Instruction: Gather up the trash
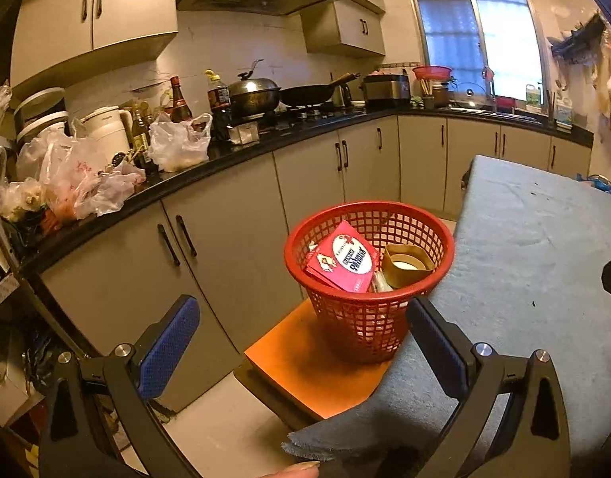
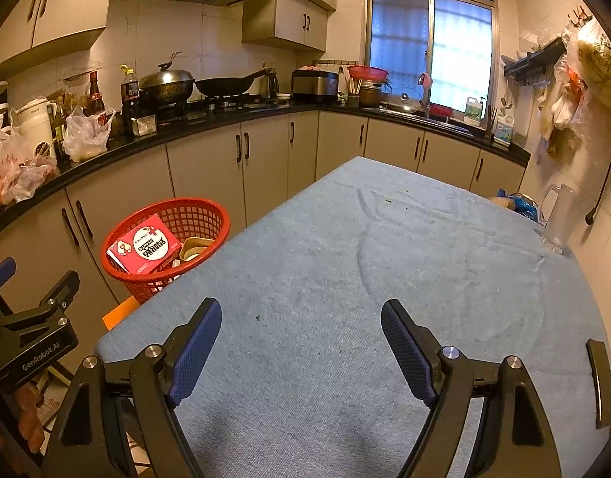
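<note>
Left gripper (image 1: 301, 326): we see jaws apart, empty.
Right gripper (image 2: 301, 342): jaws apart, empty.
Basket (image 1: 385, 318): 12 o'clock of left gripper, holding red box (image 1: 343, 259).
Table (image 2: 345, 259): glass jug (image 2: 556, 219) at 2 o'clock.

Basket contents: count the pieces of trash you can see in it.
3 visible in the red basket: a pink box at left, a tape roll at right, a clear wrapper between them. More may lie hidden underneath.
</note>
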`<move>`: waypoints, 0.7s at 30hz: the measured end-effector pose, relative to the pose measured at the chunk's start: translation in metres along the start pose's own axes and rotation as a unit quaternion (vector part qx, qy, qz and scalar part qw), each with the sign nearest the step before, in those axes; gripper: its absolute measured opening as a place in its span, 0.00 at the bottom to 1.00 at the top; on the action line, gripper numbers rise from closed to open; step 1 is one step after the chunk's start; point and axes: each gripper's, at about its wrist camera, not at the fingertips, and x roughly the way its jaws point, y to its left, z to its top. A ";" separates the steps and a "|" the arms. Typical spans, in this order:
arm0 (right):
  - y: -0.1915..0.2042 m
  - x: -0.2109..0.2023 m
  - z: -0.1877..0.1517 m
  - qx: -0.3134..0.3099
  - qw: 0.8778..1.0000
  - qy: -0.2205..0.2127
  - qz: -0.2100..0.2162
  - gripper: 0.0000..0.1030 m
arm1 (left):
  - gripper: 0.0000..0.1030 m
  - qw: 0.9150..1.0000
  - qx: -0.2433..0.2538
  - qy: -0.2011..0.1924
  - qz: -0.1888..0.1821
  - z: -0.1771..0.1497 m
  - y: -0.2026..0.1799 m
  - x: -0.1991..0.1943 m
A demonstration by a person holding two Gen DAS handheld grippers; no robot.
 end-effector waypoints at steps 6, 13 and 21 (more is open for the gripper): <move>0.004 0.002 0.000 -0.005 1.000 0.003 -0.004 0.84 | 1.00 1.000 -0.002 -0.007 -0.012 -0.001 0.001 -0.003; 0.007 0.005 -0.002 -0.011 1.000 0.009 -0.007 0.85 | 1.00 1.000 -0.006 -0.007 -0.017 -0.003 0.001 -0.001; 0.008 0.013 -0.004 -0.016 1.000 0.019 -0.013 0.85 | 1.00 1.000 -0.006 -0.004 -0.020 -0.004 0.000 0.004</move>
